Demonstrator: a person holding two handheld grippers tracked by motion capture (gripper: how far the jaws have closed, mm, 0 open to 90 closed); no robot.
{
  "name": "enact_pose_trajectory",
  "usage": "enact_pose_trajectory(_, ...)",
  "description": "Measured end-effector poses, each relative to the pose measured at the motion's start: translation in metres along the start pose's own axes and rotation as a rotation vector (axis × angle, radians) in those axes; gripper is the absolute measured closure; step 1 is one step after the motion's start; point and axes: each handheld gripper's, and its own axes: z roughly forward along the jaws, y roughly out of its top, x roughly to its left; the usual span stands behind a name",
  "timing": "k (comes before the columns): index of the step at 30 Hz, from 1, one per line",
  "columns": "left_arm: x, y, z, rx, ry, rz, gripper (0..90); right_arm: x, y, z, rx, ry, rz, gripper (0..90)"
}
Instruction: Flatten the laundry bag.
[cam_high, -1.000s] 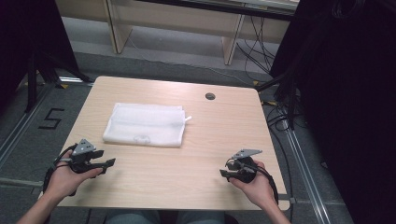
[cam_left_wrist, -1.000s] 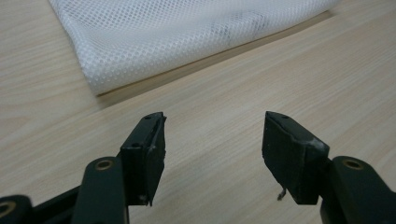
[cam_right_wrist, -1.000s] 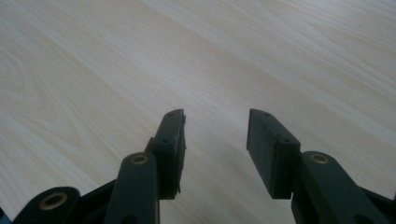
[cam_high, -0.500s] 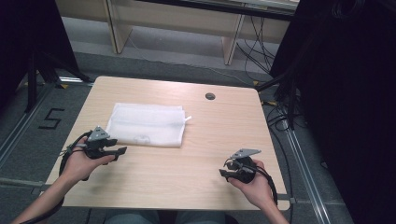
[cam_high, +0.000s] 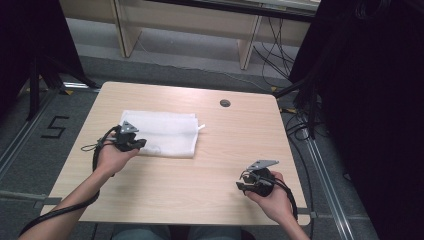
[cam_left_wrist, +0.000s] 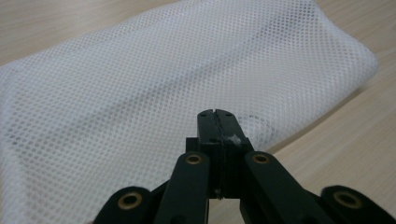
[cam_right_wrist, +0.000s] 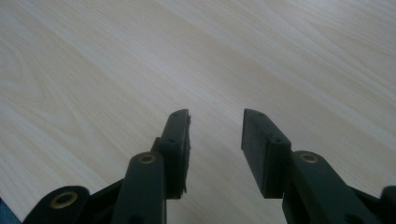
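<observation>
While the table (cam_high: 210, 165) held the white mesh bag (cam_high: 162, 132) flat on its left half, long axis running across, cord end pointing right, I judged work barely begun: my left gripper (cam_left_wrist: 218, 122) had just closed at its near-left corner, catching mesh or not I couldn't tell; right gripper (cam_right_wrist: 215, 140), jaws apart, had been narrowing on nothing.

A white mesh bag (cam_high: 162, 132), folded flat into a rough rectangle with a short tab at its right edge, lies left of centre in the high view on the table.
</observation>
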Motion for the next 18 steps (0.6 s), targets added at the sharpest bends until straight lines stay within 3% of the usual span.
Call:
enact_pose_trajectory(4,-0.001,0.005,0.016,0.022,0.027,-0.018,89.8,-0.003,-0.001,0.002,-0.001,-0.007,-0.030,61.6)
enact_pose_trajectory(10,-0.001,0.002,0.039,0.068,0.040,-0.033,89.7,-0.001,0.000,0.001,0.005,0.007,-0.011,61.0)
enact_pose_trajectory(12,-0.002,0.002,0.046,0.070,0.050,-0.041,89.7,-0.001,0.000,0.002,-0.001,-0.002,-0.026,60.8)
enact_pose_trajectory(13,-0.002,0.002,0.048,0.093,0.049,-0.021,89.8,0.000,0.001,0.001,0.022,0.009,-0.011,60.4)
enact_pose_trajectory(15,-0.005,0.003,0.053,0.083,0.049,-0.035,89.8,0.000,0.001,0.001,0.022,0.010,-0.007,60.2)
enact_pose_trajectory(16,-0.004,0.004,0.054,0.103,0.046,-0.008,89.8,0.000,0.000,0.001,0.025,0.013,-0.013,59.9)
enact_pose_trajectory(17,-0.007,0.005,0.057,0.088,0.051,-0.023,89.9,0.000,0.001,0.001,0.024,0.014,-0.014,59.7)
enact_pose_trajectory(18,-0.007,0.006,0.057,0.100,0.049,-0.005,89.9,0.001,0.001,0.001,0.020,0.014,-0.002,59.6)
